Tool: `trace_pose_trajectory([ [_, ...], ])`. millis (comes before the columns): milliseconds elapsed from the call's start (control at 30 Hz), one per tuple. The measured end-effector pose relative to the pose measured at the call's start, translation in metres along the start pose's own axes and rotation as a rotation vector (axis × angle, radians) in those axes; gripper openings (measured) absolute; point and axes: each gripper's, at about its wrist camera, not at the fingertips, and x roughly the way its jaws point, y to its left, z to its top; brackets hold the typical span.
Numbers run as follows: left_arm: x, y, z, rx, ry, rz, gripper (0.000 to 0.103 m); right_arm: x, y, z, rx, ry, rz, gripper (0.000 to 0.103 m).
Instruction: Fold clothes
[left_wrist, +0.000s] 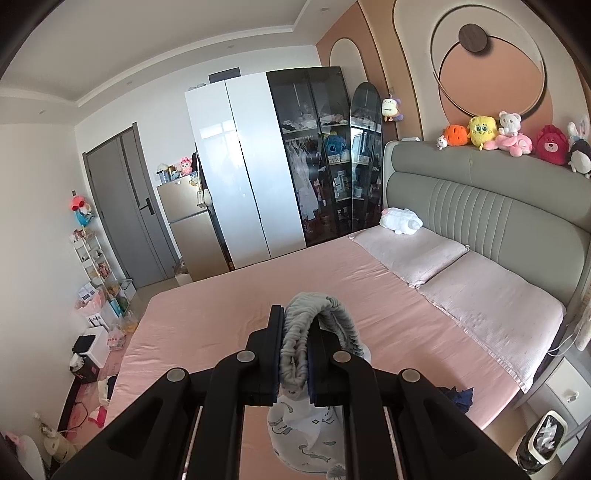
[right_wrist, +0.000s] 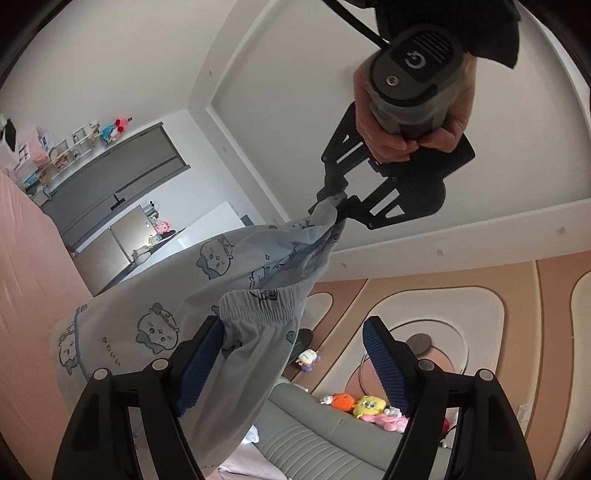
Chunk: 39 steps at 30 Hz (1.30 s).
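Shorts (left_wrist: 317, 325) pinched in left claw (left_wrist: 295, 354) | right claw (right_wrist: 295, 365) spread, waistband alongside

Left tongs (left_wrist: 294, 354): your black linkage arms, grey round rivets.
Right tongs (right_wrist: 293, 363): your blue ribbed pads on black fingers.
Left hand (right_wrist: 399, 122): your bare skin behind the tongs, dark sleeve, grey handle.

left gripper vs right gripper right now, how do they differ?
The left gripper is shut on the garment's gathered waistband; the right gripper is open, cloth lying against only one pad. The left faces across the pink bed; the right tilts up toward the ceiling. Both are black with blue ribbed pads.
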Motion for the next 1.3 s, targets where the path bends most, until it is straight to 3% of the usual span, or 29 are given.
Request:
trace_pose_trajectory([
  [367,-0.005,0.004,-0.002,-0.018,0.01,0.014,0.009,0.004,0.028,0.009,-0.102,0.031,0.008,0.078],
  [867,0.007,0.028,-0.017,-0.066,0.059,0.057,0.009,0.005,-0.018,-0.005,-0.054,0.074,-0.086,0.077],
  [1100,-0.001,0.019,-0.022,-0.024,0.057,0.03,0.009,0.024,-0.028,-0.025,0.005,0.171,0.043,0.076],
  [1133,-0.001,0.018,-0.022,-0.02,0.055,0.033,0.009,0.023,-0.028,-0.026,0.008,0.169,0.045,0.069],
  [1167,-0.001,0.018,-0.023,-0.016,0.054,0.037,0.009,0.023,-0.029,-0.026,0.005,0.164,0.04,0.056],
  [1233,0.0,0.02,-0.023,-0.022,0.057,0.036,0.009,0.021,-0.031,-0.028,0.002,0.165,0.039,0.044],
  [1300,0.001,0.023,-0.024,-0.027,0.063,0.032,0.009,0.021,-0.033,-0.032,0.012,0.182,0.059,0.04],
])
